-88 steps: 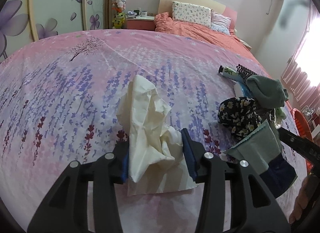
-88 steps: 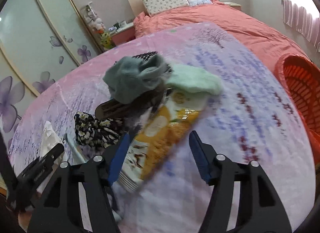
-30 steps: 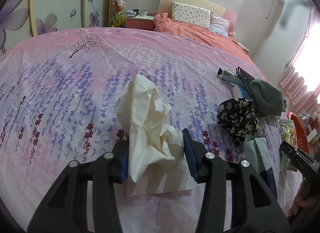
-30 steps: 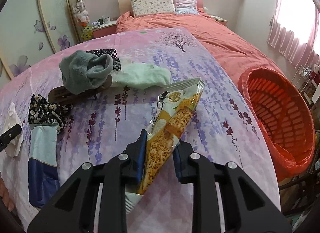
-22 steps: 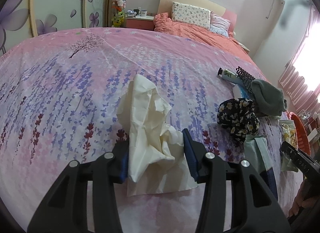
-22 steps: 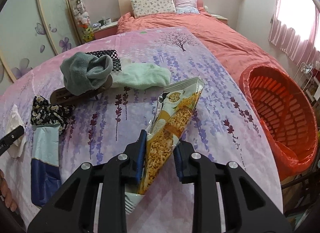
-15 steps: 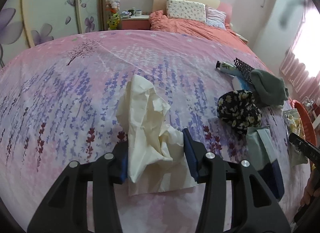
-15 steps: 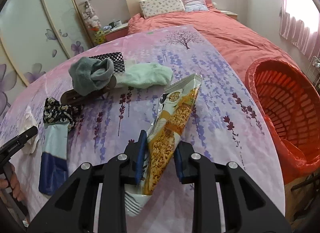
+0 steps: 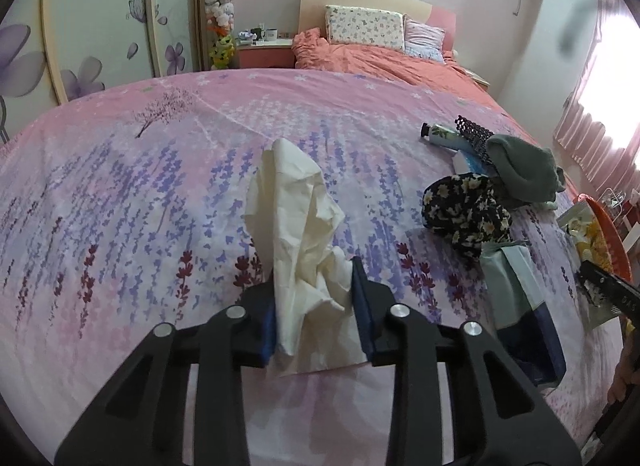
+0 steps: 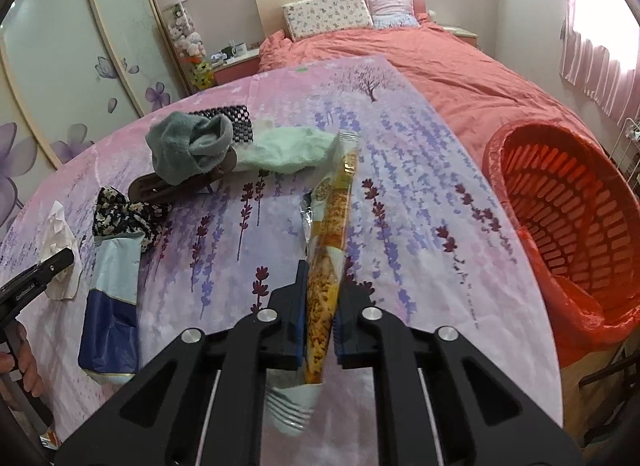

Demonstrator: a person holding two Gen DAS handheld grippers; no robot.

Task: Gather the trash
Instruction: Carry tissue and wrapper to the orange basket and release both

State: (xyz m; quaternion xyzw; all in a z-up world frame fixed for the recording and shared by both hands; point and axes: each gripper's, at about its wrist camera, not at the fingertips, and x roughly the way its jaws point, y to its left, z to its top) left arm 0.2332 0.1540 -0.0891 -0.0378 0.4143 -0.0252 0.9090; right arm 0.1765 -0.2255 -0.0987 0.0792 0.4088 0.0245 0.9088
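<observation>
- Our right gripper (image 10: 318,322) is clamped tight on the snack bag (image 10: 330,234); a second ago its fingers were wider. The bag now stands edge-on, near the red basket (image 10: 568,201) on the right.
- Our left gripper (image 9: 314,306) is closing its fingers, both touching the crumpled tissue (image 9: 300,234) lying on the pink bedspread (image 9: 120,185); earlier they stood wider.
- The socks (image 10: 188,145) lie where they were.

Bare bedspread (image 10: 420,201) lies open toward the red basket (image 10: 568,201); clothes pile (image 10: 192,145) crowds left.
</observation>
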